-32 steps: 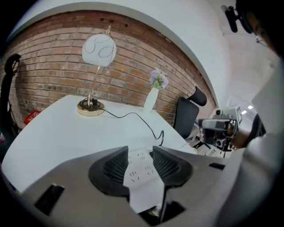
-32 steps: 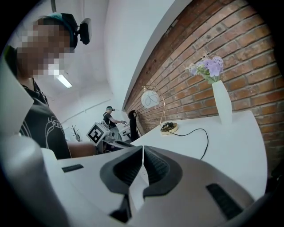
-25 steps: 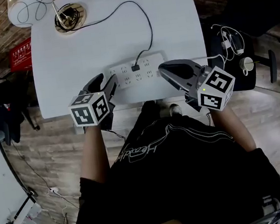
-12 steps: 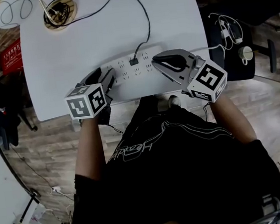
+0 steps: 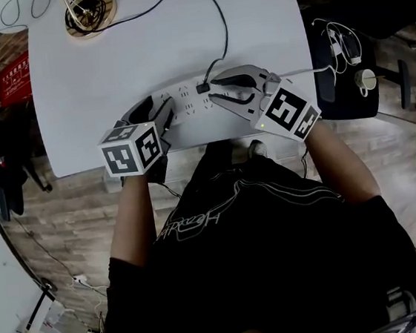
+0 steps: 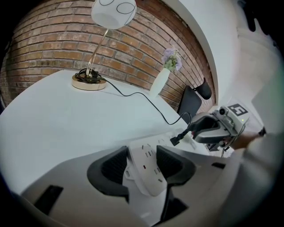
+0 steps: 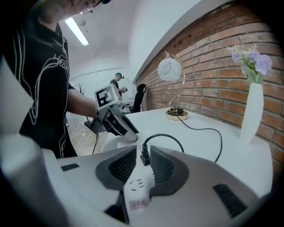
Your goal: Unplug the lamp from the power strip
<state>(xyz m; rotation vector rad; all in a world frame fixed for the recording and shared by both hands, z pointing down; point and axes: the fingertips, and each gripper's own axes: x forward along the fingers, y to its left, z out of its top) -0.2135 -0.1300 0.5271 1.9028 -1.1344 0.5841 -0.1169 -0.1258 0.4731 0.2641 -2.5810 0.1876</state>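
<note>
- The white surface [image 5: 108, 76] carries all the items listed below.
- The lamp [image 6: 88, 82] stands at the far left corner of the surface, with its gold base resting flat and its white shade above.
- The power strip [image 5: 190, 106] lies flat along the near edge, well apart from the lamp.
- The left tool [image 6: 142, 150] is spread wide and straddles the left end of the power strip. The pads sit just beside the strip's long edges (no squeeze on the strip is visible).
- The right tool [image 7: 143, 153] is lowered over the middle of the strip. Its jaws stand a narrow gap apart.
- The black cord [image 5: 225, 31] runs from the lamp base in a long curve across the surface.
- The plug [image 7: 144, 157] is seated in the strip, between the right tool's fingertips.
</note>
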